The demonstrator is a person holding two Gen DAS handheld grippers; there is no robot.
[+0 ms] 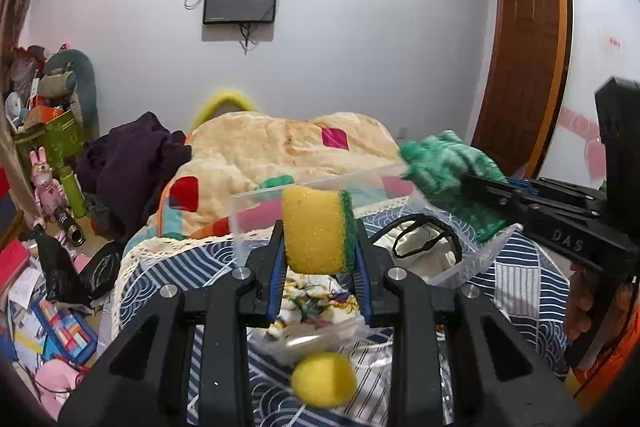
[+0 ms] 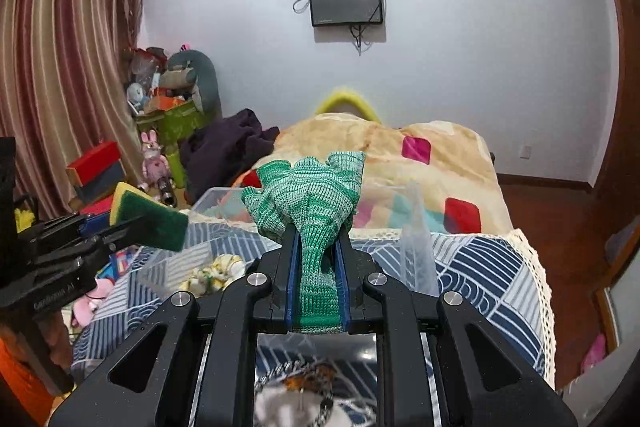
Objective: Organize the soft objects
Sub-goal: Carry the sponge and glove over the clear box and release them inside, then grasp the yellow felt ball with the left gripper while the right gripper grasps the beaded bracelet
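Observation:
My left gripper (image 1: 319,227) is shut on a yellow sponge with a green scrub side (image 1: 316,229) and holds it in the air above a clear plastic box (image 1: 256,215) on the bed. My right gripper (image 2: 316,231) is shut on a green knitted glove (image 2: 308,187), also held above the bed. In the left wrist view the right gripper (image 1: 472,183) and the glove (image 1: 444,167) are at the right, over the clear box. In the right wrist view the left gripper (image 2: 132,223) and the sponge (image 2: 148,215) are at the left.
A floral cloth (image 1: 316,295) and a white cloth with a black cord (image 1: 420,247) lie in clear boxes. A yellow ball (image 1: 323,379) lies near me on the blue patterned bedcover (image 1: 516,279). A beige quilt (image 1: 280,143) and dark clothes (image 1: 132,163) lie further back. Toys and boxes clutter the floor at the left.

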